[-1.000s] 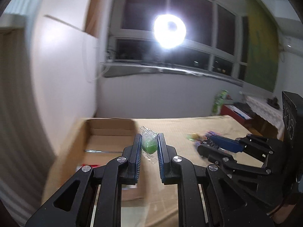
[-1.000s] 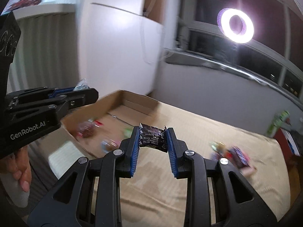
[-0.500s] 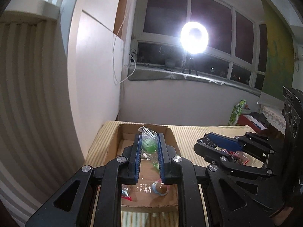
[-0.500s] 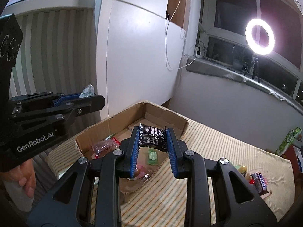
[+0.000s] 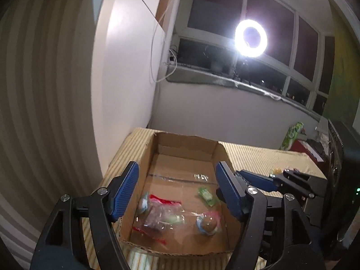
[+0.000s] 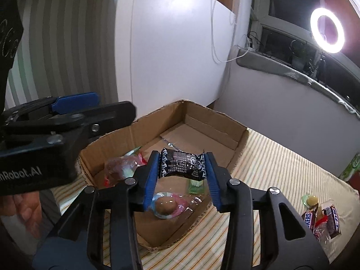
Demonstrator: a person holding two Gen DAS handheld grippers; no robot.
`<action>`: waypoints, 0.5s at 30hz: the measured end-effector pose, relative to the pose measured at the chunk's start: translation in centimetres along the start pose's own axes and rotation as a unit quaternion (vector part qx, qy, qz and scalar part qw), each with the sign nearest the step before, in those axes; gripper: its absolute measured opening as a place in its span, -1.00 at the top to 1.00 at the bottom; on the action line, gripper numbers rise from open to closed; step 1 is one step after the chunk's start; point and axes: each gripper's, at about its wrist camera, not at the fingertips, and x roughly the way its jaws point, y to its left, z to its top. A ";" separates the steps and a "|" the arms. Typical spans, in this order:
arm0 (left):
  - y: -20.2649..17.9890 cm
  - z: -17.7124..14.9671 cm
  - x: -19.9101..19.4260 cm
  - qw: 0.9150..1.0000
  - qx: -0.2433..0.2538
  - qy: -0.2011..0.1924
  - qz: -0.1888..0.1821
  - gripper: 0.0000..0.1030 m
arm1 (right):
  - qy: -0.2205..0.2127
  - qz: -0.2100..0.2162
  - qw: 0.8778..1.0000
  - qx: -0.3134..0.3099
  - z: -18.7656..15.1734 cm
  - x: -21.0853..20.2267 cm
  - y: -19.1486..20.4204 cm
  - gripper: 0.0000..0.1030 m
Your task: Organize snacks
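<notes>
Left gripper over cardboard box, jaws just opened, nothing between. Right gripper above box, jaws just widening, black wrapper between pads, contact both sides.

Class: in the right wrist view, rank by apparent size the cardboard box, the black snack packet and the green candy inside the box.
1. cardboard box
2. black snack packet, though it is nearest the camera, between the right gripper's fingers
3. green candy, partly hidden

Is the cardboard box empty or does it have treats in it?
Not empty. The cardboard box has several wrapped treats lying on its bottom.
</notes>
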 end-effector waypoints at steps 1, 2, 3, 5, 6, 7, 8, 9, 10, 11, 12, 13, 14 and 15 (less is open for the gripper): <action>0.1 0.0 0.0 1.000 0.000 0.001 0.000 -0.37 | 0.000 -0.001 1.000 0.002 0.0 -0.2 -0.1 0.18; 0.0 0.1 -0.2 1.000 0.001 0.000 -0.002 -0.37 | -0.001 -0.004 1.000 0.003 0.0 -0.4 -0.2 0.18; 0.1 0.2 -0.2 1.000 0.002 -0.001 -0.002 -0.37 | -0.003 -0.006 1.000 0.004 0.0 -0.5 -0.2 0.18; 0.1 0.2 -0.7 1.000 0.003 -0.005 0.000 -0.38 | -0.005 -0.005 1.000 0.005 -0.1 -0.9 0.0 0.18; 0.3 0.2 -0.8 1.000 0.002 -0.006 0.001 -0.38 | -0.006 -0.005 1.000 0.003 -0.1 -1.1 0.2 0.18; 0.4 0.3 -1.1 1.000 0.000 -0.008 0.001 -0.38 | -0.010 -0.004 1.000 0.003 -0.2 -1.5 0.4 0.17; 0.5 0.3 -1.4 1.000 -0.002 -0.010 0.003 -0.38 | -0.012 -0.003 1.000 0.003 -0.3 -1.8 0.5 0.17; 0.7 0.4 -1.5 1.000 -0.003 -0.011 0.005 -0.38 | -0.012 -0.002 1.000 0.003 -0.4 -2.0 0.6 0.17; 0.9 0.4 -1.8 1.000 -0.005 -0.012 0.009 -0.38 | -0.013 0.000 1.000 0.005 -0.5 -2.1 0.6 0.17; 1.1 0.5 -2.0 1.000 -0.007 -0.014 0.013 -0.38 | -0.014 0.001 1.000 0.007 -0.6 -2.3 0.6 0.16; 1.3 0.6 -2.0 1.000 -0.008 -0.015 0.016 -0.38 | -0.015 0.003 1.000 0.009 -0.7 -2.5 0.6 0.16; 1.6 0.7 -2.3 1.000 -0.010 -0.016 0.020 -0.38 | -0.016 0.004 1.000 0.009 -0.7 -2.6 0.7 0.16; 1.7 0.7 -2.4 1.000 -0.011 -0.017 0.024 -0.38 | -0.018 0.006 1.000 0.010 -0.8 -2.7 0.7 0.16; 1.8 0.8 -2.6 0.999 -0.012 -0.019 0.029 -0.39 | -0.019 0.008 1.000 0.011 -0.9 -2.9 0.7 0.15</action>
